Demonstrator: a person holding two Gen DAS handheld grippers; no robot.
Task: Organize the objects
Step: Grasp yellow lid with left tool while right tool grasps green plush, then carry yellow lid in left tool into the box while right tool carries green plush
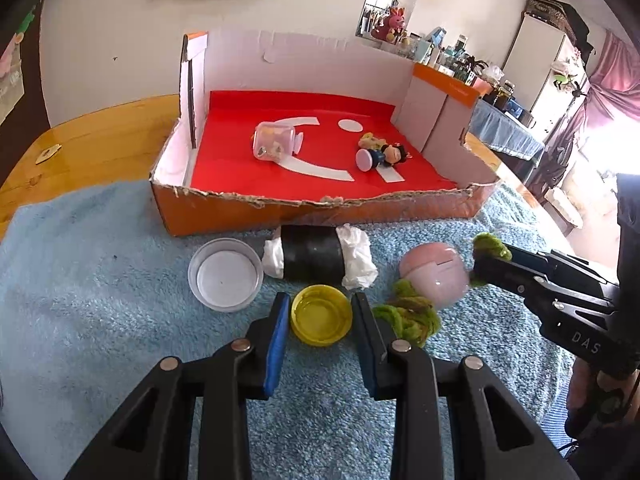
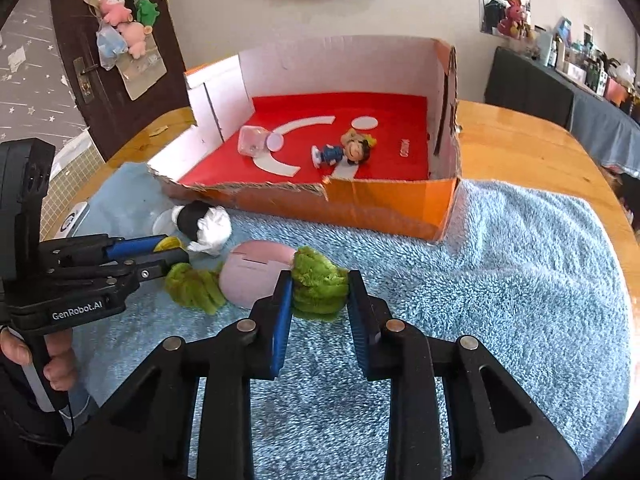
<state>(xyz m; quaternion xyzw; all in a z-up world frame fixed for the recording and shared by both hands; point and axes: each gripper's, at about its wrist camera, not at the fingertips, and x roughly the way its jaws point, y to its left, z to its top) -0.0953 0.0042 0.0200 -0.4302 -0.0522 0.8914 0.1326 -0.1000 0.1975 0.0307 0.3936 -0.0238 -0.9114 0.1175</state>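
Observation:
My left gripper (image 1: 321,314) is closed around a yellow lid (image 1: 321,319) lying on the blue towel (image 1: 100,280). My right gripper (image 2: 320,284) is shut on the green fuzzy end (image 2: 318,280) of a pink ball toy (image 2: 252,272); it shows in the left wrist view (image 1: 486,258) too. The toy's other green tuft (image 1: 408,314) lies right of the yellow lid. An orange cardboard box (image 1: 320,210) with a red floor stands behind, holding a clear jar (image 1: 274,142) and a doll figure (image 1: 380,152).
A clear round lid (image 1: 225,274) and a black roll stuffed with white paper (image 1: 320,258) lie on the towel in front of the box. The wooden table (image 2: 520,140) extends beyond the towel. A dark door (image 2: 112,40) with hanging toys is far left.

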